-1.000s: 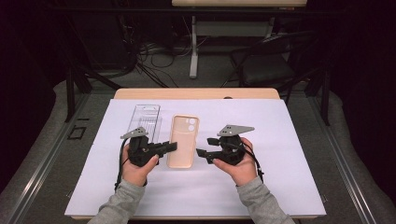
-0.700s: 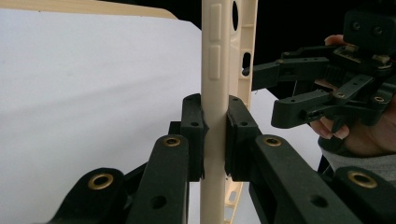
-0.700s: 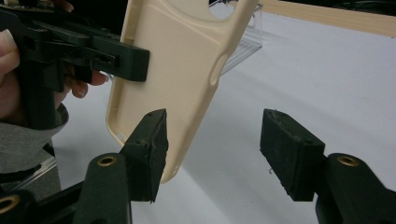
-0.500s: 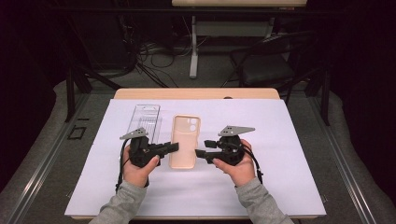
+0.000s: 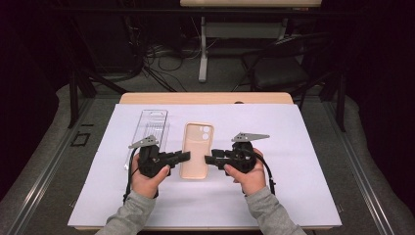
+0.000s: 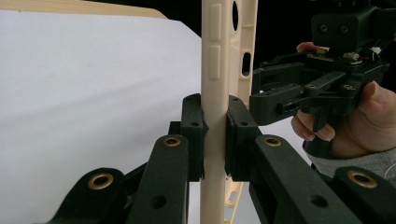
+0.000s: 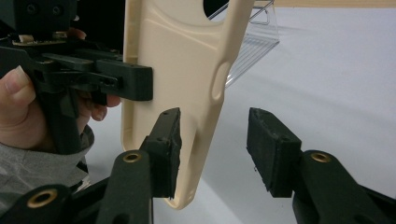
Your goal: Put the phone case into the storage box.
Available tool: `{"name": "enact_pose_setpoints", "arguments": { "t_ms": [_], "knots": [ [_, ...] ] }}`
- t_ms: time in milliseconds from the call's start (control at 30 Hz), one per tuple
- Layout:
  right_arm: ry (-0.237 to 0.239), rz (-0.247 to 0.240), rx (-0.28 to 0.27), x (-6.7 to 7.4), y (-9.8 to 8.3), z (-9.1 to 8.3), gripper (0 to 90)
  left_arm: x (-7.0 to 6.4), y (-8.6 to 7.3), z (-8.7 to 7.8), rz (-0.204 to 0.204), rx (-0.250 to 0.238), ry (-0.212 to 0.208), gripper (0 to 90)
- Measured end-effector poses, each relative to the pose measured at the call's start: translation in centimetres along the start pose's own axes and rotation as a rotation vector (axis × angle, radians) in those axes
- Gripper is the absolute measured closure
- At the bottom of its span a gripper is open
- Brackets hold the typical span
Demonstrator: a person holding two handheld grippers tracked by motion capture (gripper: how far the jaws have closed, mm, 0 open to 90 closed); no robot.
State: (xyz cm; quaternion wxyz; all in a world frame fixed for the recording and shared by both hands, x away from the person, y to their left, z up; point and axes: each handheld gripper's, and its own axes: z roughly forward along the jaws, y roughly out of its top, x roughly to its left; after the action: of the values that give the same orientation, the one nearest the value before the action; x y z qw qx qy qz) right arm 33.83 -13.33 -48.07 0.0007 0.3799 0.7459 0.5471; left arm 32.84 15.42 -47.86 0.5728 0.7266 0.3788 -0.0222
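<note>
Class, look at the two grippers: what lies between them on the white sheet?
The beige phone case lies between the left gripper and right gripper, seen in the high view; the left one clamps its edge.

Left gripper (image 5: pixel 184 155): black body, grey 3-cornered plate on top, black cable; blocky black jaw links w/ brass-ringed pivots, small dark screws. Right gripper (image 5: pixel 210 159): same build, ribbed black pads. Person: grey knit sleeves, both forearms.
</note>
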Motion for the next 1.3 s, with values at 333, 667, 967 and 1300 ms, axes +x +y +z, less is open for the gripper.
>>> {"name": "enact_pose_setpoints", "arguments": {
  "t_ms": [333,667,967,1300],
  "knots": [
    [0.027,0.033,-0.014,-0.19,-0.21,0.05,62.6,-0.32,-0.28,0.41,0.016,0.006,0.005,81.1],
    [0.038,0.048,-0.016,-0.38,-0.33,0.03,71.3,-0.33,-0.39,0.57,0.016,0.009,0.003,81.1],
    [0.051,0.062,-0.014,-0.64,-0.43,0.05,77.8,-0.38,-0.46,0.60,0.017,0.008,0.004,81.1],
    [0.064,0.092,-0.017,-0.87,-0.53,0.01,80.0,-0.45,-0.54,0.66,0.028,0.004,0.008,81.1]
  ]
}}
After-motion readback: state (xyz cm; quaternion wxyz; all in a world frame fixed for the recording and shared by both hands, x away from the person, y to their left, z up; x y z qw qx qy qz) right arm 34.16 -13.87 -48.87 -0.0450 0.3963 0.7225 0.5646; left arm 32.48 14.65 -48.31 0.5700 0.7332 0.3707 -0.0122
